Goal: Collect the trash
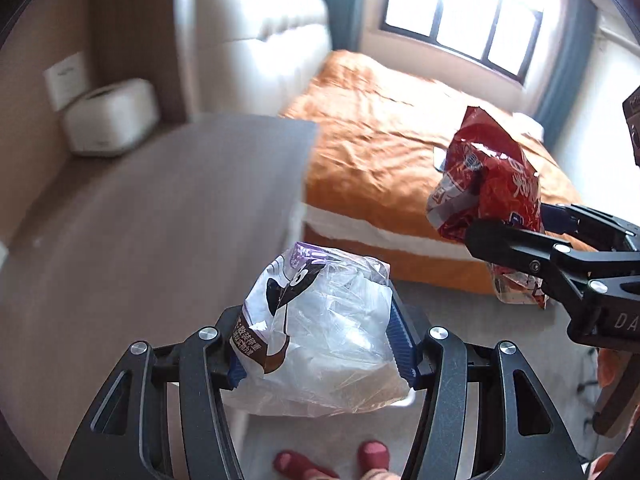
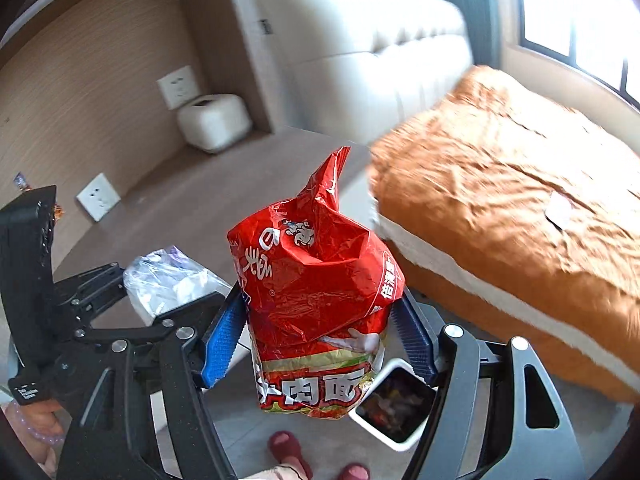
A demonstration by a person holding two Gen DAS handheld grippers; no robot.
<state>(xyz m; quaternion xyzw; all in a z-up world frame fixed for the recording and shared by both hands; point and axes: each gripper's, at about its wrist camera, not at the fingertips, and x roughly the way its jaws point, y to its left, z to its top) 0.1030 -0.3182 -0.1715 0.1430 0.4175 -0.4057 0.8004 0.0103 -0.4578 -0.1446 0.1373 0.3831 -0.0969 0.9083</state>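
My left gripper (image 1: 320, 344) is shut on a crumpled clear plastic wrapper (image 1: 320, 340) with purple and brown print, held in the air above the floor. My right gripper (image 2: 320, 332) is shut on a red noodle bag (image 2: 316, 296), held upright in the air. In the left wrist view the right gripper (image 1: 516, 236) and the red bag (image 1: 488, 184) hang to the right, in front of the bed. In the right wrist view the left gripper (image 2: 160, 300) and its wrapper (image 2: 168, 284) show at the left. A white trash bin (image 2: 396, 408) with trash inside stands on the floor below the red bag.
A grey-brown desk top (image 1: 160, 216) lies at the left with a white box (image 1: 112, 116) at its back. A bed with an orange cover (image 1: 392, 144) is at the right, with a small white item (image 2: 560, 210) on it. The person's feet in red slippers (image 1: 332, 462) stand below.
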